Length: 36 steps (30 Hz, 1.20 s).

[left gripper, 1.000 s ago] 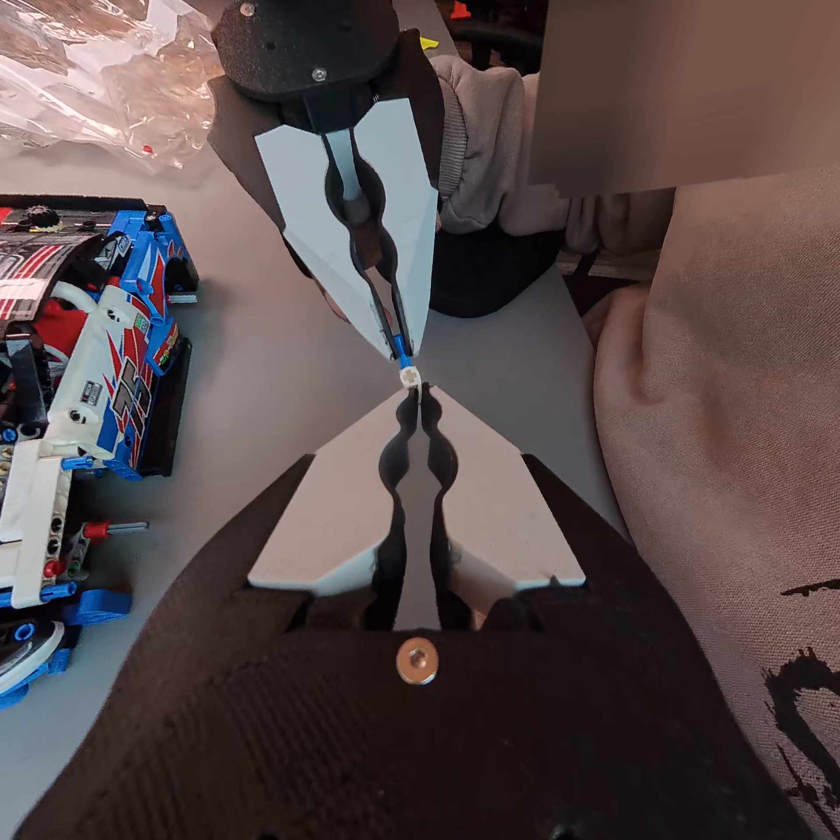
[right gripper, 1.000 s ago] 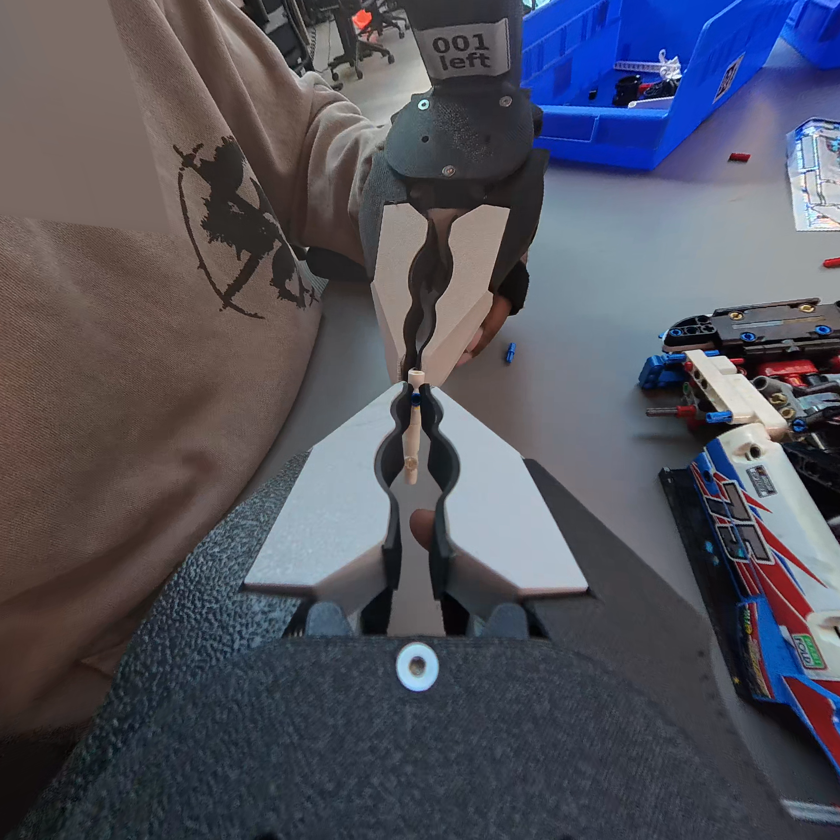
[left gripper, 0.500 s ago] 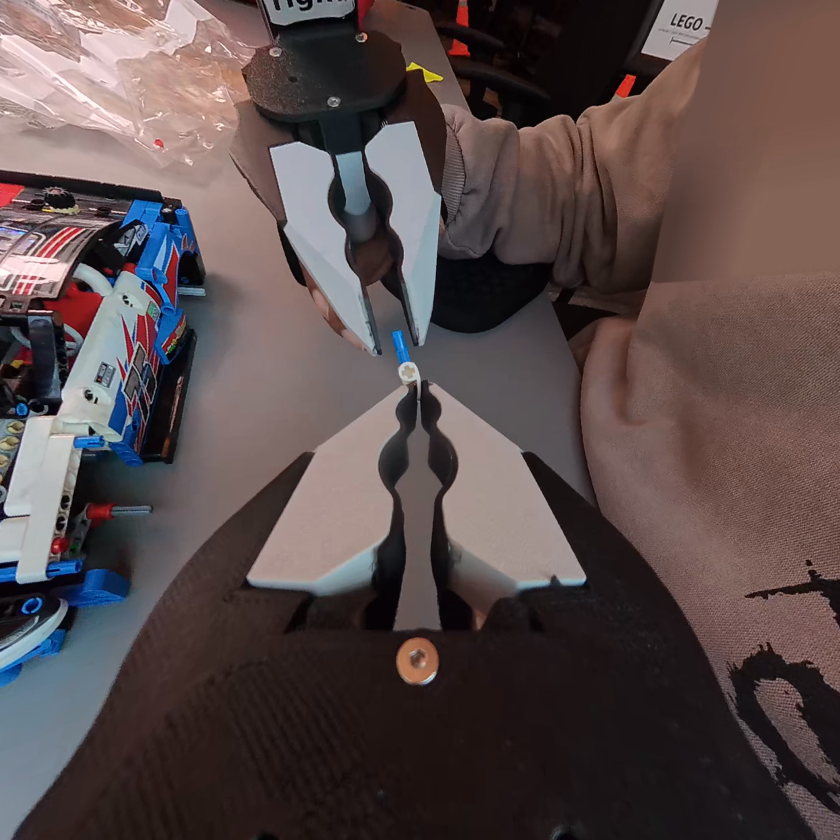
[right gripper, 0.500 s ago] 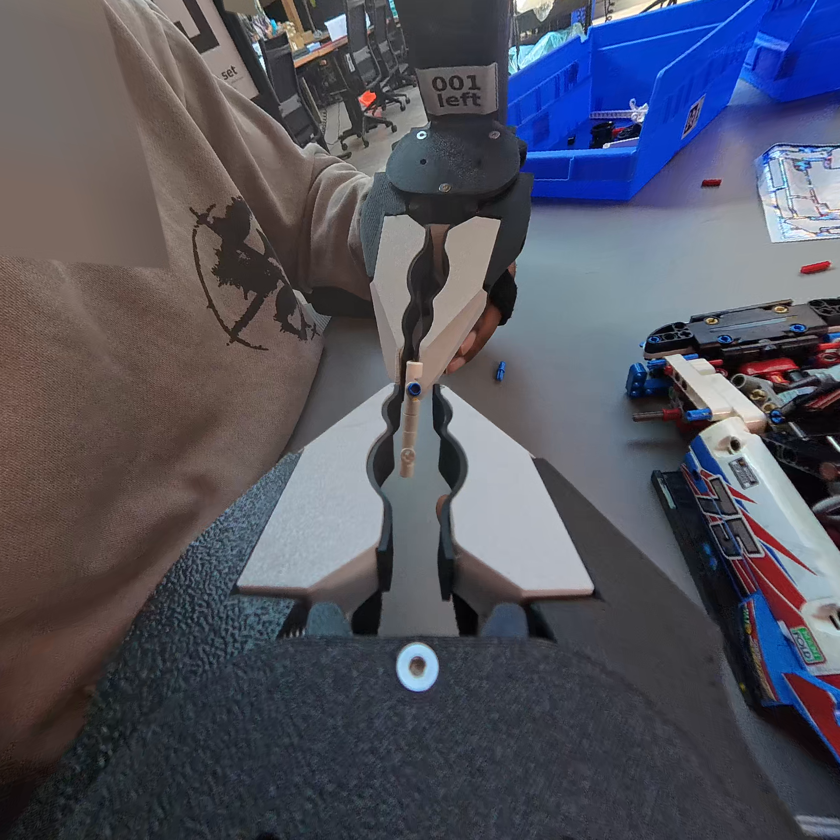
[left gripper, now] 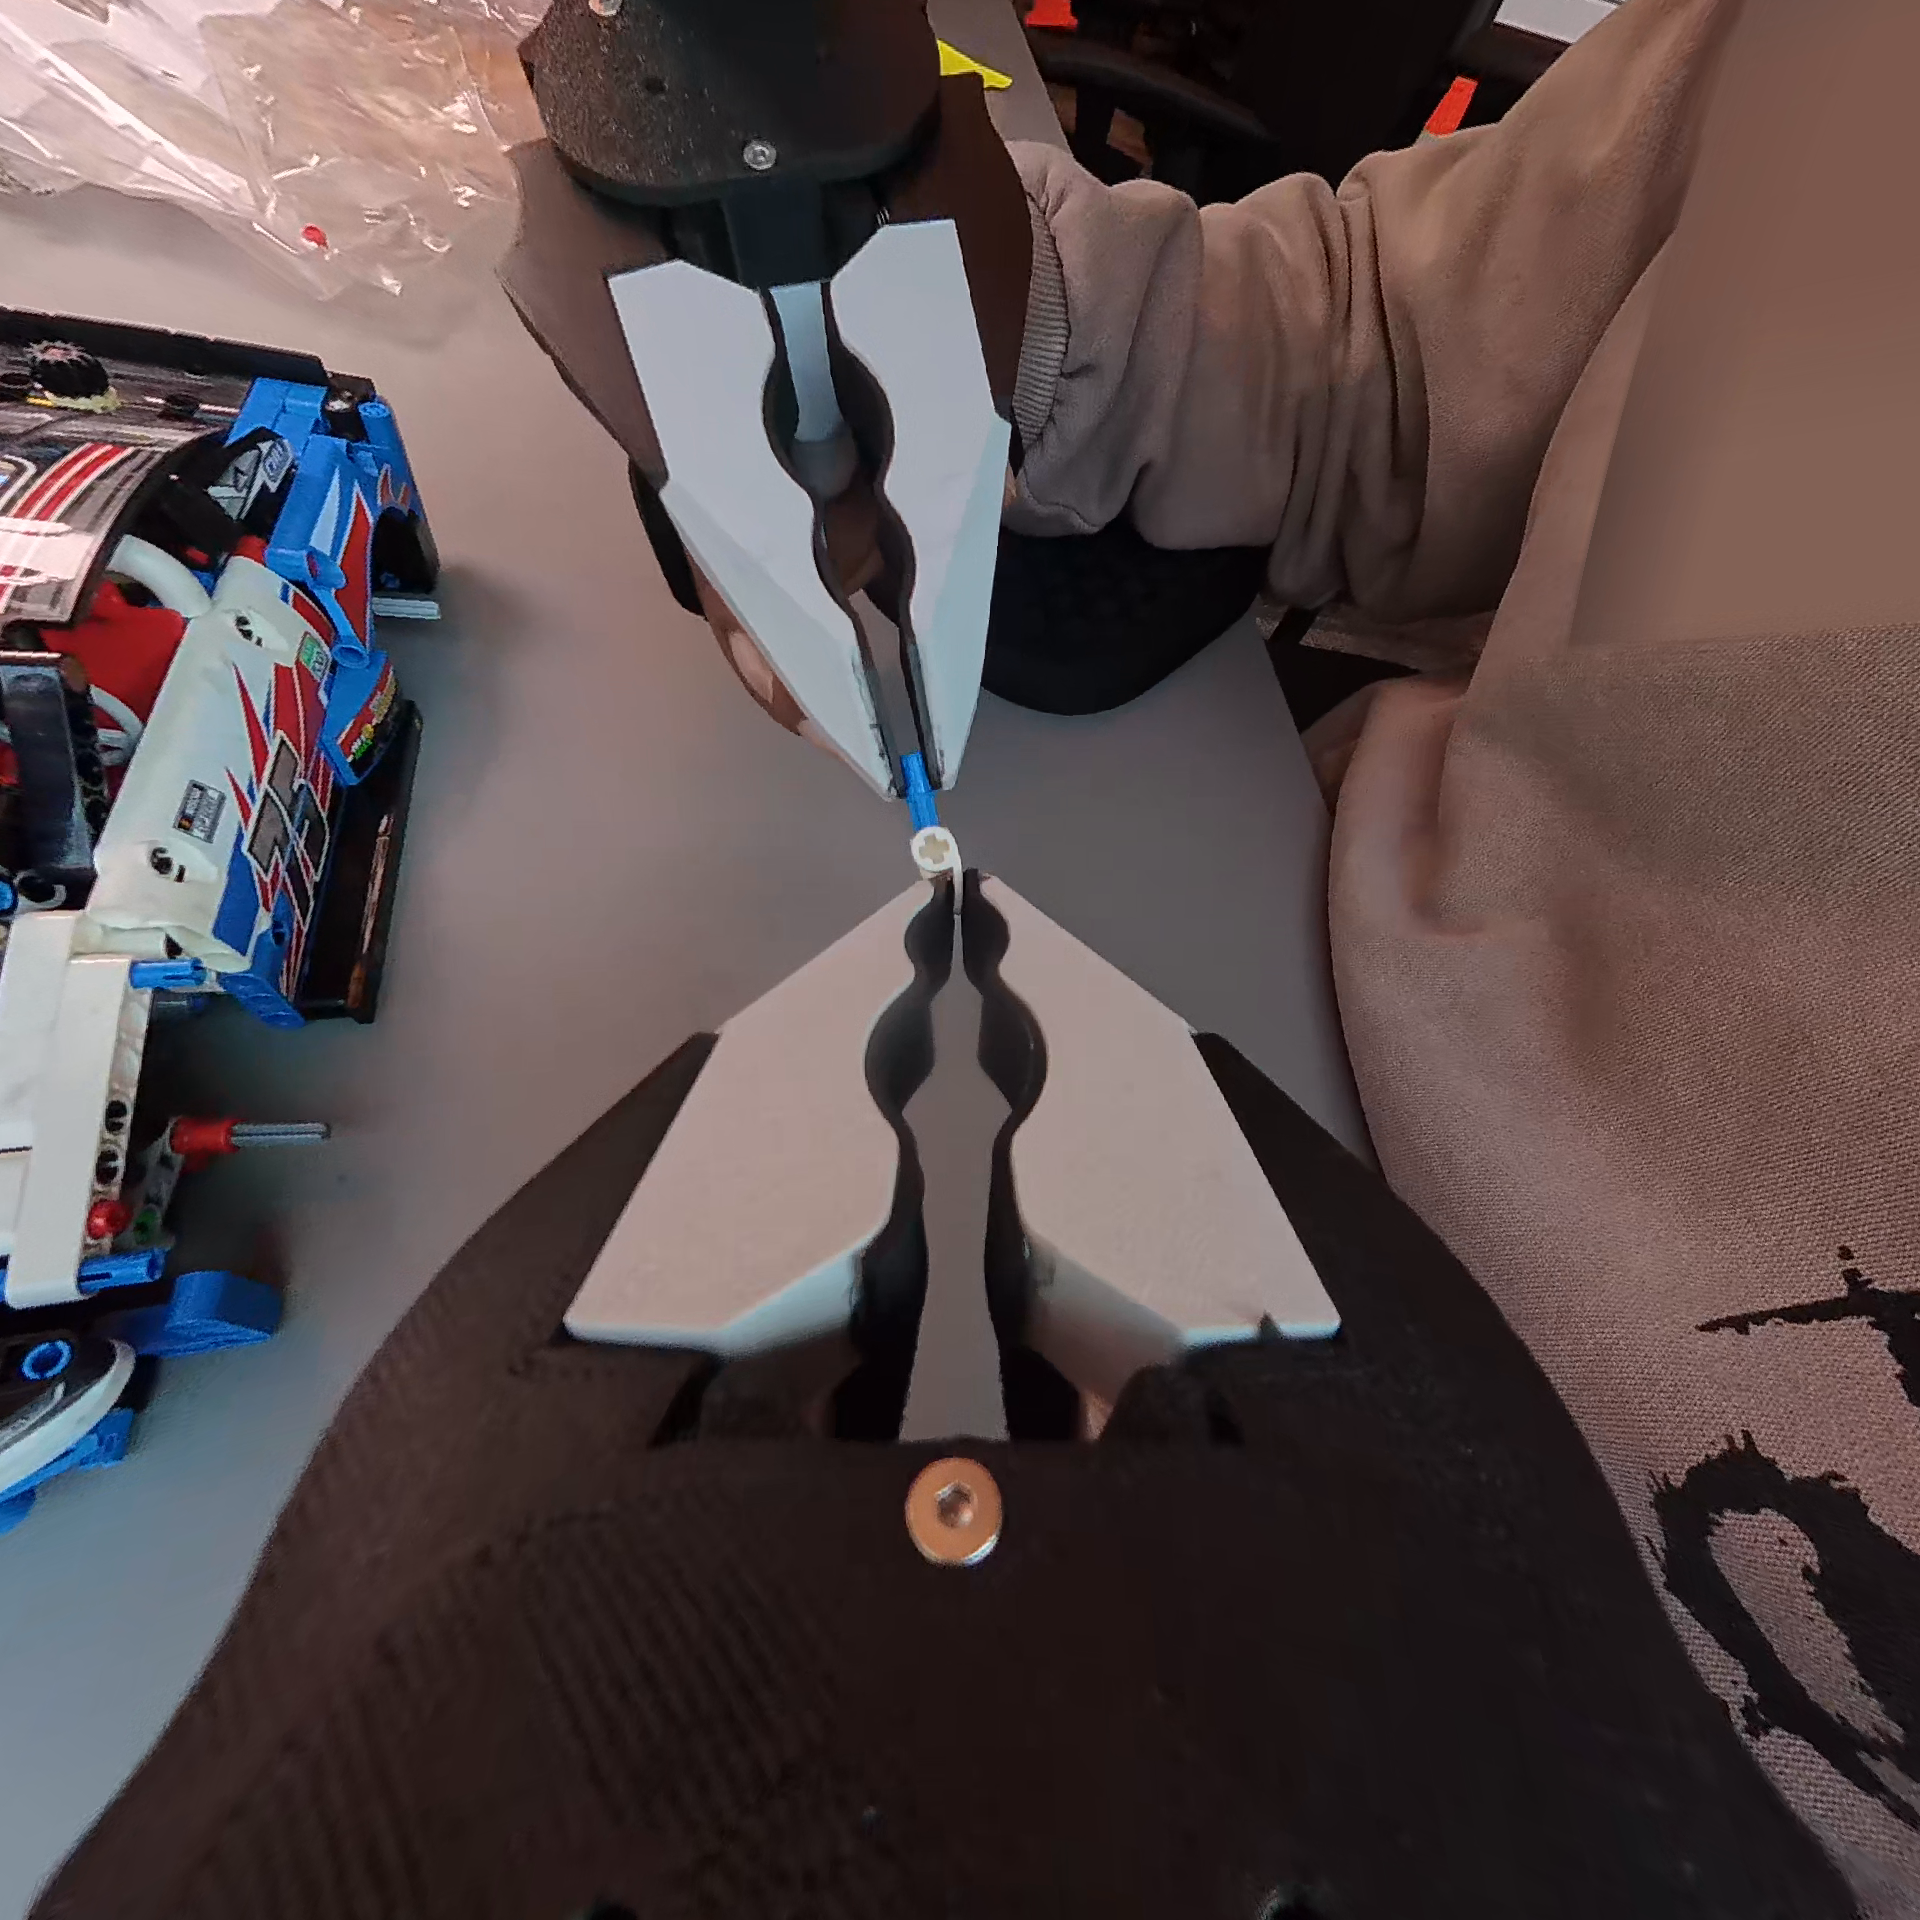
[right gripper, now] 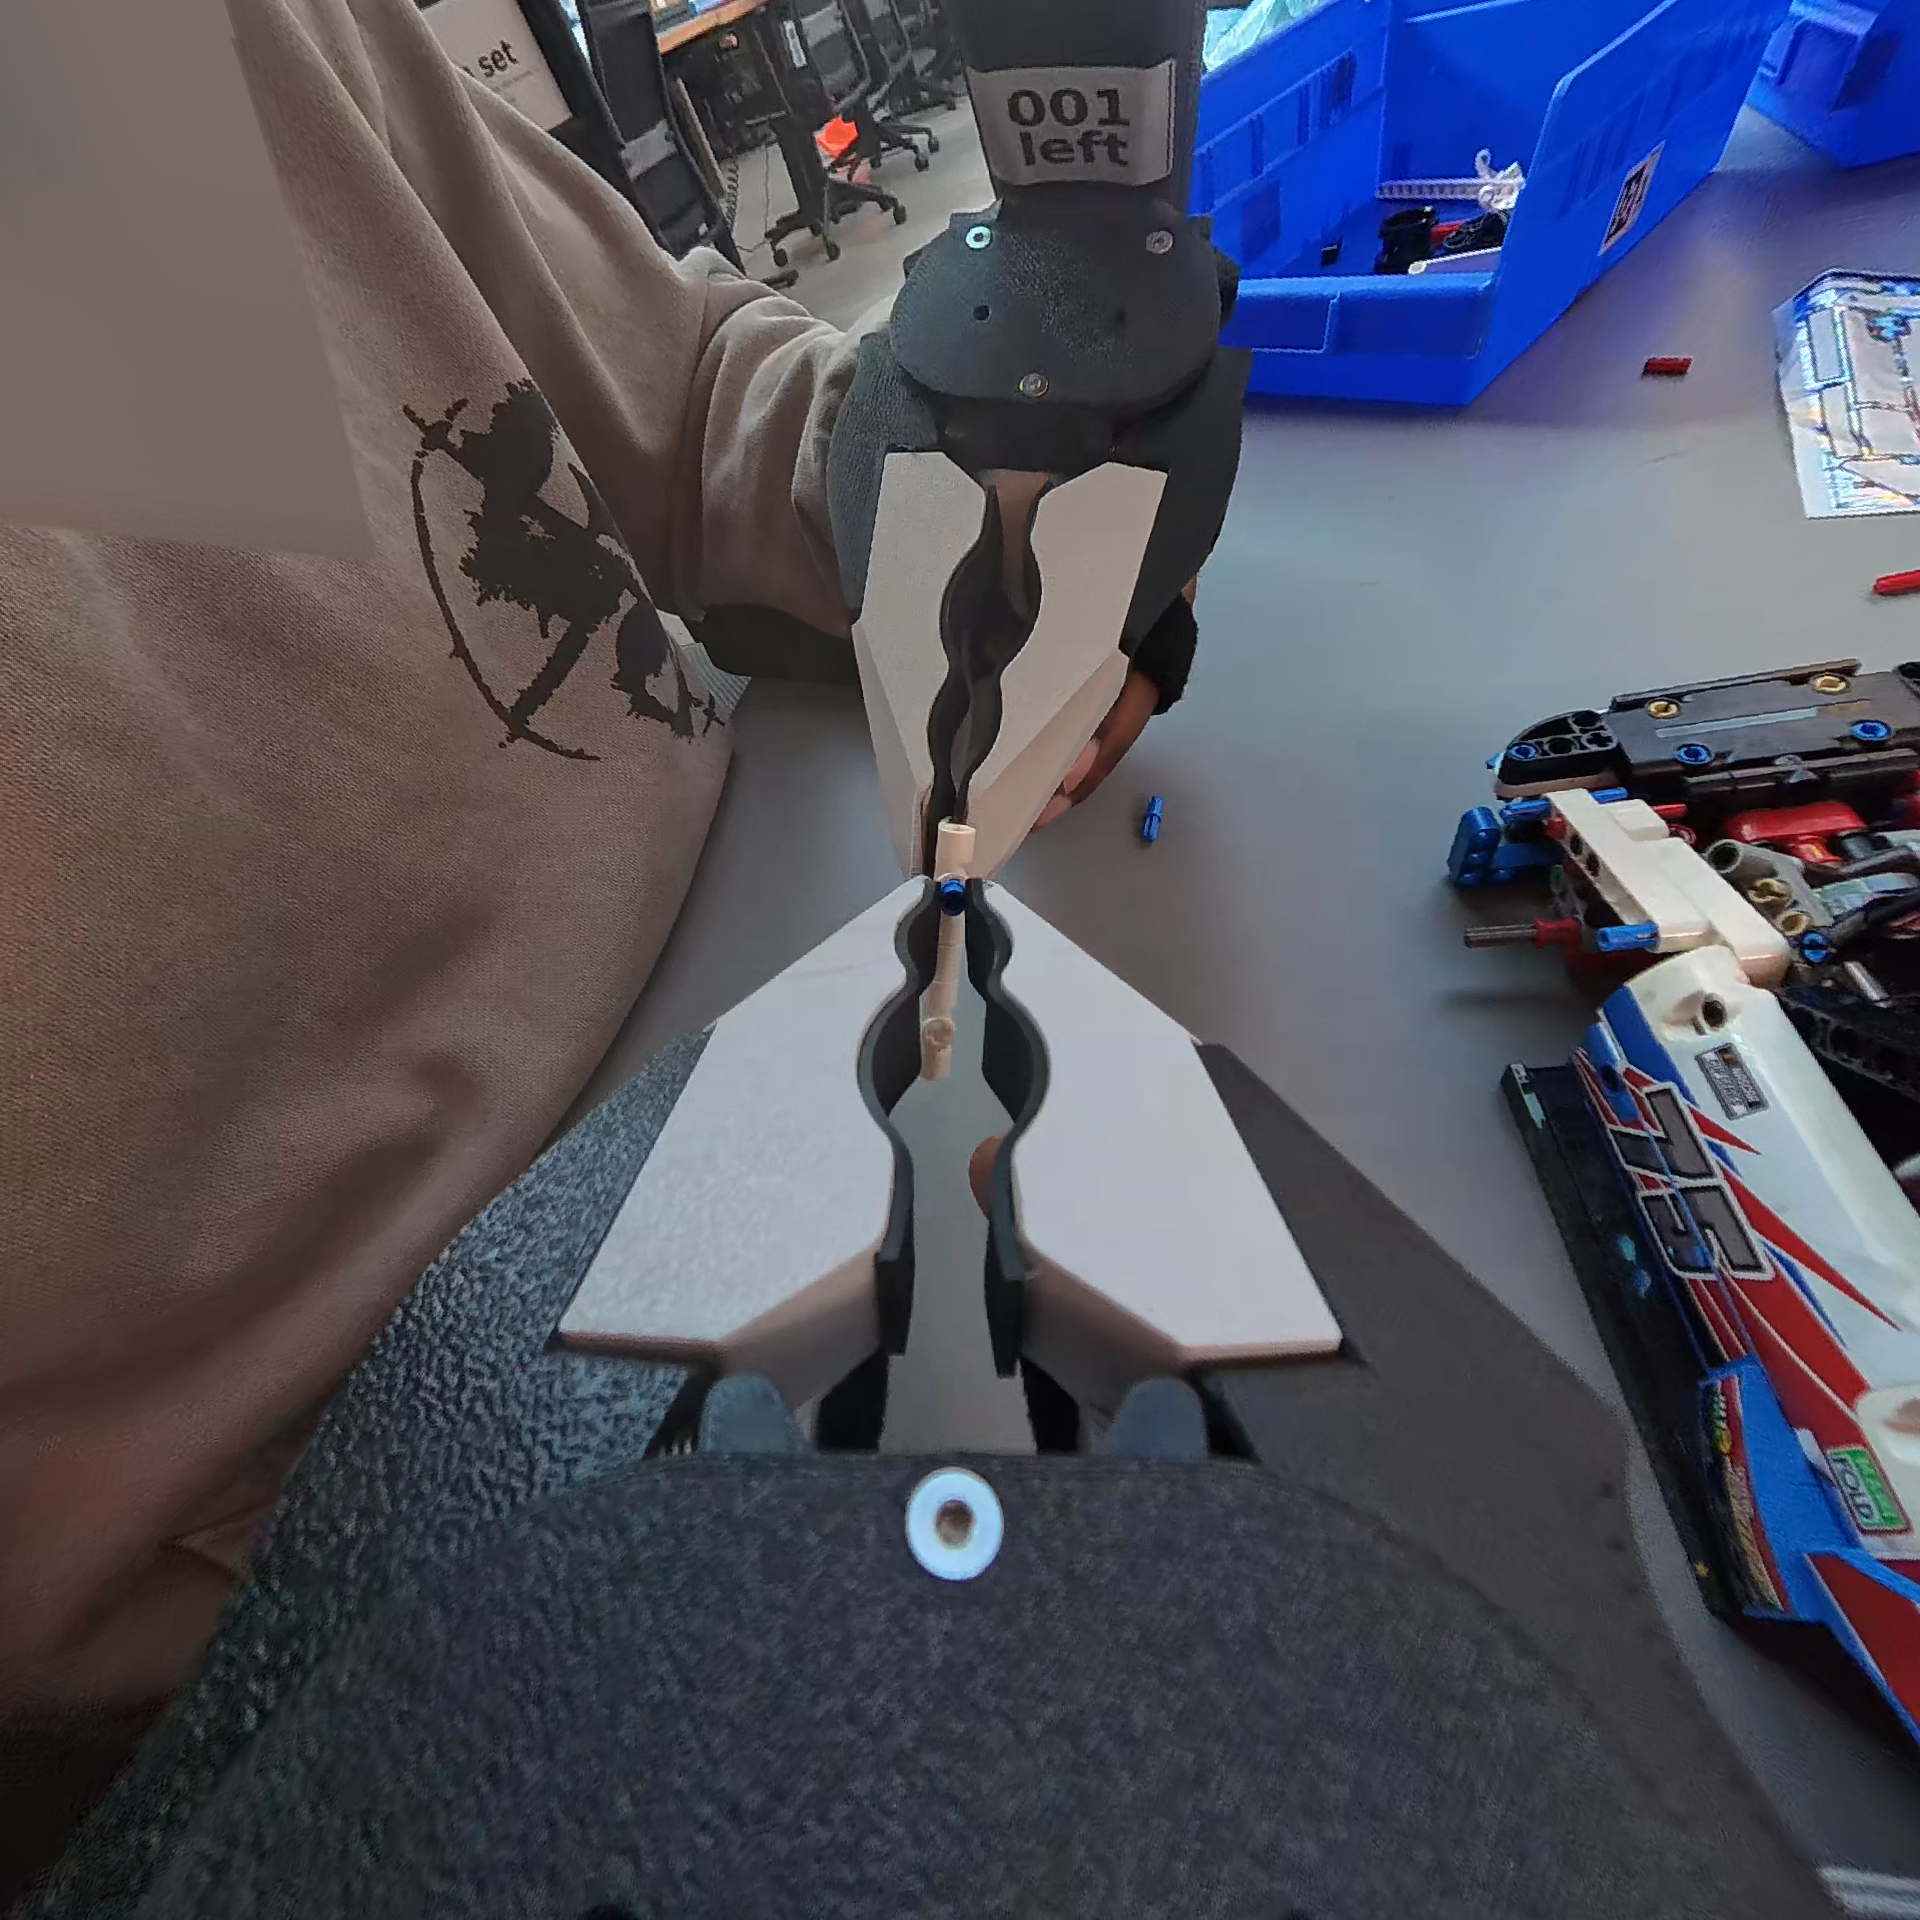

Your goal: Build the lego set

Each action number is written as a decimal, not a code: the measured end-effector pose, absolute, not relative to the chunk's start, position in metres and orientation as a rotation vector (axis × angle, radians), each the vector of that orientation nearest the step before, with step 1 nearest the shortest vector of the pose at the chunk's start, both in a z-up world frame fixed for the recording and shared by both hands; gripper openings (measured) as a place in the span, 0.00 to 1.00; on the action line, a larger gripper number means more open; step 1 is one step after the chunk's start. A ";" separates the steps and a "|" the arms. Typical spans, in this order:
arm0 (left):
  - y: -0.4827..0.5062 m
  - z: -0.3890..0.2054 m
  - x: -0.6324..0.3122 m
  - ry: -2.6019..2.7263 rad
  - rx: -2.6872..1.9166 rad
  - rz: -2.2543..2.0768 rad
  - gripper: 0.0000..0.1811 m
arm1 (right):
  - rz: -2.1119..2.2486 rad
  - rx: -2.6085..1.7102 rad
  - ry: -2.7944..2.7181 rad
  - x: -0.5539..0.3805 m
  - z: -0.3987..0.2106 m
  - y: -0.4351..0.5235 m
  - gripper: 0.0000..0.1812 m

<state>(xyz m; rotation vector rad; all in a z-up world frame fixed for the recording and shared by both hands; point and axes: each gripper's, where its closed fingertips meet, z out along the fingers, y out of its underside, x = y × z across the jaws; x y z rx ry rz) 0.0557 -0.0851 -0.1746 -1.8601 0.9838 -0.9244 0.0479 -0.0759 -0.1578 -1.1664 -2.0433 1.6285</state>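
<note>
In the left wrist view my left gripper (left gripper: 951, 883) is shut on a cream Technic connector (left gripper: 933, 850), held above the grey table. My right gripper (left gripper: 914, 779) faces it tip to tip and is shut on a blue pin (left gripper: 916, 795) that is stuck into the connector's end. In the right wrist view my right gripper (right gripper: 951, 896) pinches the blue pin (right gripper: 951, 894). The long cream connector (right gripper: 943, 977) hangs down from the left gripper (right gripper: 940, 836) between my right fingers. The partly built blue, white and red race car (left gripper: 208, 779) lies on the table and also shows in the right wrist view (right gripper: 1714, 1143).
A loose blue pin (right gripper: 1151, 816) lies on the table near the left gripper. Blue bins (right gripper: 1455, 208), an instruction booklet (right gripper: 1860, 395) and small red pieces (right gripper: 1665, 364) sit at the back. Plastic bags (left gripper: 208, 125) lie behind the car. The person's beige sweatshirt (left gripper: 1610, 935) borders the table edge. Only a small space, under 4 cm, lies between the two pairs of fingers.
Half a second ago my right gripper was open and drawn back from the pin. It has now come back and shut on the blue pin. The left gripper has kept hold of the connector.
</note>
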 end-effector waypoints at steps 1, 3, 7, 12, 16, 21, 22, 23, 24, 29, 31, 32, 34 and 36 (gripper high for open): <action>-0.086 -0.175 0.056 0.989 -1.860 -0.925 0.00 | 1.630 -1.170 -2.055 0.049 -0.159 -0.077 0.01; -0.086 -0.176 0.056 0.991 -1.864 -0.928 0.00 | 1.620 -1.173 -2.073 0.049 -0.162 -0.077 0.01; -0.088 -0.178 0.056 1.001 -1.862 -0.937 0.00 | 1.656 -1.178 -2.053 0.048 -0.163 -0.079 0.01; -0.087 -0.177 0.058 0.990 -1.839 -0.938 0.00 | 1.706 -1.189 -2.024 0.049 -0.162 -0.079 0.01; -0.087 -0.170 0.059 0.957 -1.795 -0.969 0.00 | 1.751 -1.180 -1.995 0.050 -0.157 -0.078 0.01; -0.086 -0.164 0.059 0.937 -1.758 -0.999 0.00 | 1.800 -1.170 -1.964 0.051 -0.152 -0.078 0.01; -0.086 -0.165 0.059 0.945 -1.762 -0.983 0.00 | 1.787 -1.174 -1.973 0.051 -0.154 -0.078 0.01; -0.087 -0.166 0.060 0.948 -1.764 -0.991 0.00 | 1.791 -1.173 -1.981 0.051 -0.154 -0.079 0.01; -0.087 -0.166 0.060 0.951 -1.765 -0.991 0.00 | 1.789 -1.173 -1.987 0.051 -0.154 -0.080 0.01; -0.091 -0.173 0.064 0.997 -1.786 -0.984 0.00 | 1.708 -1.162 -2.101 0.053 -0.163 -0.087 0.01; -0.089 -0.170 0.063 0.981 -1.782 -0.990 0.00 | 1.722 -1.160 -2.077 0.052 -0.161 -0.086 0.01; -0.089 -0.170 0.063 0.981 -1.782 -0.987 0.00 | 1.727 -1.161 -2.075 0.053 -0.161 -0.086 0.01; -0.089 -0.173 0.063 0.985 -1.791 -0.987 0.00 | 1.710 -1.168 -2.093 0.052 -0.164 -0.086 0.01; -0.089 -0.174 0.063 0.981 -1.795 -0.994 0.00 | 1.719 -1.173 -2.092 0.052 -0.165 -0.086 0.01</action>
